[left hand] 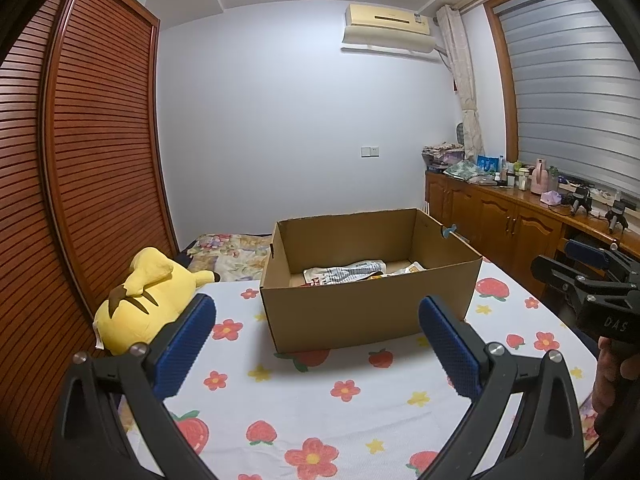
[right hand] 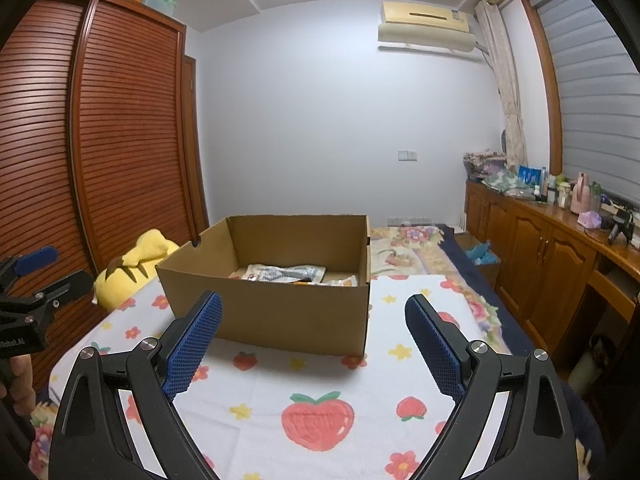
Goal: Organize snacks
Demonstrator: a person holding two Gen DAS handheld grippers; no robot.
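Left wrist view: left gripper (left hand: 316,344) and right gripper (right hand: 314,344) jaws both wide and empty, hovering over the strawberry-print cloth surface (left hand: 320,408), aimed at the open brown cardboard box (left hand: 360,308) holding crinkly snack packets (left hand: 348,272), probably staged for a reach-in.

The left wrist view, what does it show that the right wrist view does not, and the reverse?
Only the left wrist view shows the left claw with its blue pads and the whole yellow plush toy. Only the right wrist view shows the right claw close up and a teal object on the bedding. Both show the open cardboard box holding snack packets on the strawberry cloth.
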